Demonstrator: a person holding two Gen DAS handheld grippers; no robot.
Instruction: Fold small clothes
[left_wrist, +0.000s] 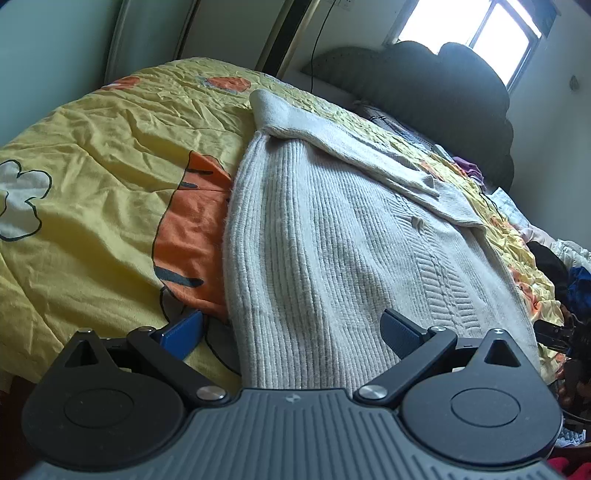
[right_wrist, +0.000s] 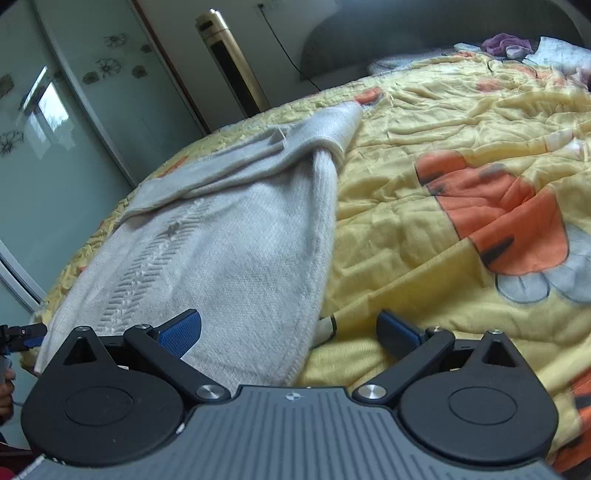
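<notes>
A cream ribbed knit sweater (left_wrist: 332, 240) lies flat on the yellow bedspread (left_wrist: 92, 166), with a sleeve folded across its far end. My left gripper (left_wrist: 291, 332) is open and empty, low over the sweater's near left corner. In the right wrist view the same sweater (right_wrist: 229, 240) lies at the left. My right gripper (right_wrist: 288, 330) is open and empty over the sweater's near right corner. The left gripper's tip (right_wrist: 22, 336) shows at the far left edge, and the right gripper's tip (left_wrist: 554, 336) shows at the right edge of the left wrist view.
The bedspread (right_wrist: 443, 147) has orange and white cartoon prints. A dark headboard (left_wrist: 443, 85) stands behind it, with loose clothes (left_wrist: 469, 170) near it and a dark pile (left_wrist: 576, 284) at the right. A tall fan unit (right_wrist: 232, 59) and glass wardrobe doors (right_wrist: 74, 110) stand beyond.
</notes>
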